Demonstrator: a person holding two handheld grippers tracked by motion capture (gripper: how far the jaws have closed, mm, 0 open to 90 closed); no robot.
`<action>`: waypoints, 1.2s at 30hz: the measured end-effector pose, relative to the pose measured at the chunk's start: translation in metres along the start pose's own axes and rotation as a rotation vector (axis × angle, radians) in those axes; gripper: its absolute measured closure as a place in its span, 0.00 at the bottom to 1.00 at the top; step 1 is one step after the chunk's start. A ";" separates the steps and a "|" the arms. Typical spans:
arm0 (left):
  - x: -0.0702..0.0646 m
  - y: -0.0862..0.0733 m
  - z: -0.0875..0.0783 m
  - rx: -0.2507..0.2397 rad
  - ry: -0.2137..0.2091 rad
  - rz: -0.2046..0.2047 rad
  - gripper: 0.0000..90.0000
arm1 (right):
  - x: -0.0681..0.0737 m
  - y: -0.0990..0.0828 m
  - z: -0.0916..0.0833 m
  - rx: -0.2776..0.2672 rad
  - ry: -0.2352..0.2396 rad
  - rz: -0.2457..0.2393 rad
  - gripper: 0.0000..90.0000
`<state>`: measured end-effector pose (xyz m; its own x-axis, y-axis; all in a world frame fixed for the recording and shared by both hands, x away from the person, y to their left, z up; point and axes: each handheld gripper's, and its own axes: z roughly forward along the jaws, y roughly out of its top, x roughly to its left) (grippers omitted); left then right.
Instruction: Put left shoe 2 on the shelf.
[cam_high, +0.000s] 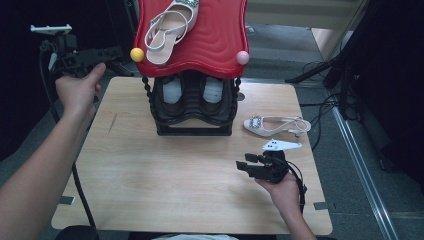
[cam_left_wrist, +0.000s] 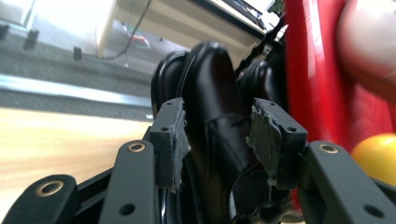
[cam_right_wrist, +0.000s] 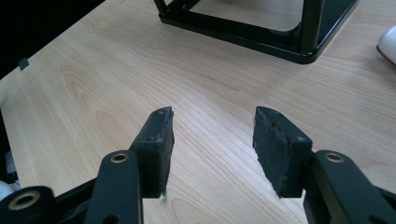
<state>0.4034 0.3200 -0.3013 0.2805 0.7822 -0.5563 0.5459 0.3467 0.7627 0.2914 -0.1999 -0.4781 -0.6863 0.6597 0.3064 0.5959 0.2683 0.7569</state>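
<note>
Left gripper jaws apart (nothing gripped) before black shoe.

I saw wide bare table in front of the black shoe rack, so my right claw had nothing before its open jaws. On the right, the white sandal lay just beside the rack's foot, narrowing that side. My left claw faced a black shoe under the red top shelf, the yellow ball close by.
</note>
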 end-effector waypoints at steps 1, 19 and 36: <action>0.003 -0.005 0.002 0.000 0.007 0.001 0.61 | 0.000 0.000 0.000 -0.002 -0.001 -0.001 0.55; 0.045 -0.079 0.023 0.076 0.024 -0.062 0.59 | -0.001 0.000 -0.002 -0.004 -0.005 -0.006 0.55; 0.070 -0.144 0.024 0.125 0.046 -0.093 0.57 | -0.003 0.000 -0.003 -0.006 -0.013 -0.013 0.55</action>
<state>0.3639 0.3125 -0.4582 0.1893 0.7738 -0.6045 0.6625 0.3538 0.6603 0.2924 -0.2040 -0.4774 -0.6885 0.6651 0.2891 0.5842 0.2724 0.7645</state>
